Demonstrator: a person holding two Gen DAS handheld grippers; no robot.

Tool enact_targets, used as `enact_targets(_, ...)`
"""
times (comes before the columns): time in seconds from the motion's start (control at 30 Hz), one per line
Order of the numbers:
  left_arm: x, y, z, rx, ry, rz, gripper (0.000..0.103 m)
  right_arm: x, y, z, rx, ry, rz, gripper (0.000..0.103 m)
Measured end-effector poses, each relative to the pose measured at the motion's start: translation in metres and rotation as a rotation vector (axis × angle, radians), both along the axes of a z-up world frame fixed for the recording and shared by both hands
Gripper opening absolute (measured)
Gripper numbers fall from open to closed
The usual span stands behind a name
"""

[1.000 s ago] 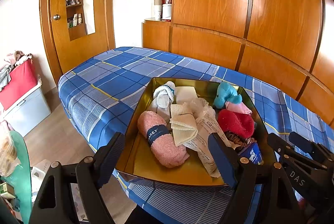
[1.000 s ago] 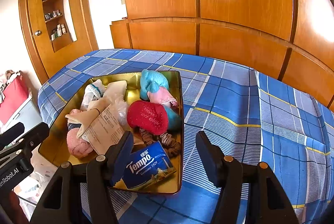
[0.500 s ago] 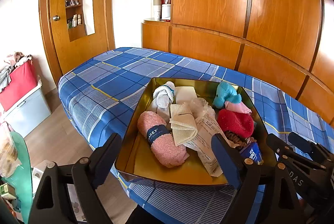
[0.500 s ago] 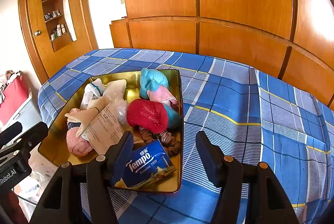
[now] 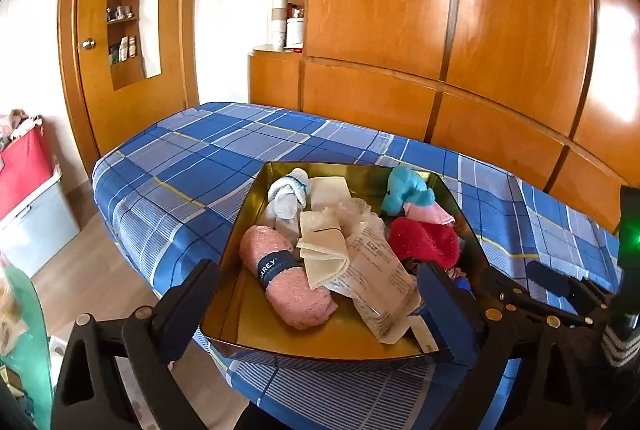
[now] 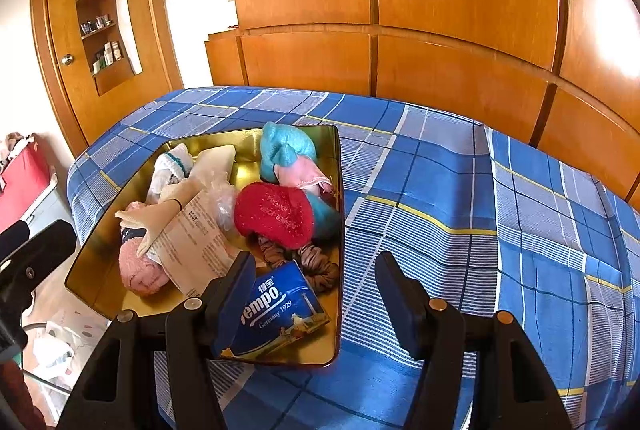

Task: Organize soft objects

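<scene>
A gold metal tray (image 5: 240, 318) (image 6: 334, 213) sits on the blue plaid bed and holds soft things: a rolled pink towel (image 5: 294, 286), a beige cloth (image 5: 322, 248), a white sock roll (image 5: 286, 195), a teal plush (image 5: 406, 189) (image 6: 286, 147), a red sock (image 5: 424, 242) (image 6: 274, 216), a paper-wrapped packet (image 5: 376, 282), brown scrunchies (image 6: 316, 264) and a blue Tempo tissue pack (image 6: 280, 310). My left gripper (image 5: 316, 304) is open and empty over the tray's near edge. My right gripper (image 6: 316, 294) is open and empty at the tray's near right corner.
The blue plaid bed (image 6: 460, 197) stretches right of the tray. Wooden wardrobe panels (image 6: 400, 9) stand behind it, with a wooden door (image 5: 100, 41) at left. A red bin (image 5: 22, 169) on a grey box and floor clutter lie left of the bed.
My left gripper has opened a little wider and drawn slightly nearer the tray. The right gripper has barely moved. The things in the tray lie as before.
</scene>
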State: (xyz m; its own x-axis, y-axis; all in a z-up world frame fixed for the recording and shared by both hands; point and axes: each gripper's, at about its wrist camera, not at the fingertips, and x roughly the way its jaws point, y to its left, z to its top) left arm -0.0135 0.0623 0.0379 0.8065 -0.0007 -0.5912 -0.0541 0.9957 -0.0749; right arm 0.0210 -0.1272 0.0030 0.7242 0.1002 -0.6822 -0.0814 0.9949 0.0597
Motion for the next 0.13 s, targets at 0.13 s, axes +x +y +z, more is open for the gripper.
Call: enact_targets(0.13,0.0021,-0.0039,0.0001,0.020,0.016,-0.001,0.103,0.0005,-0.0067,0.0035,0.003,-0.008,-0.003,0.063)
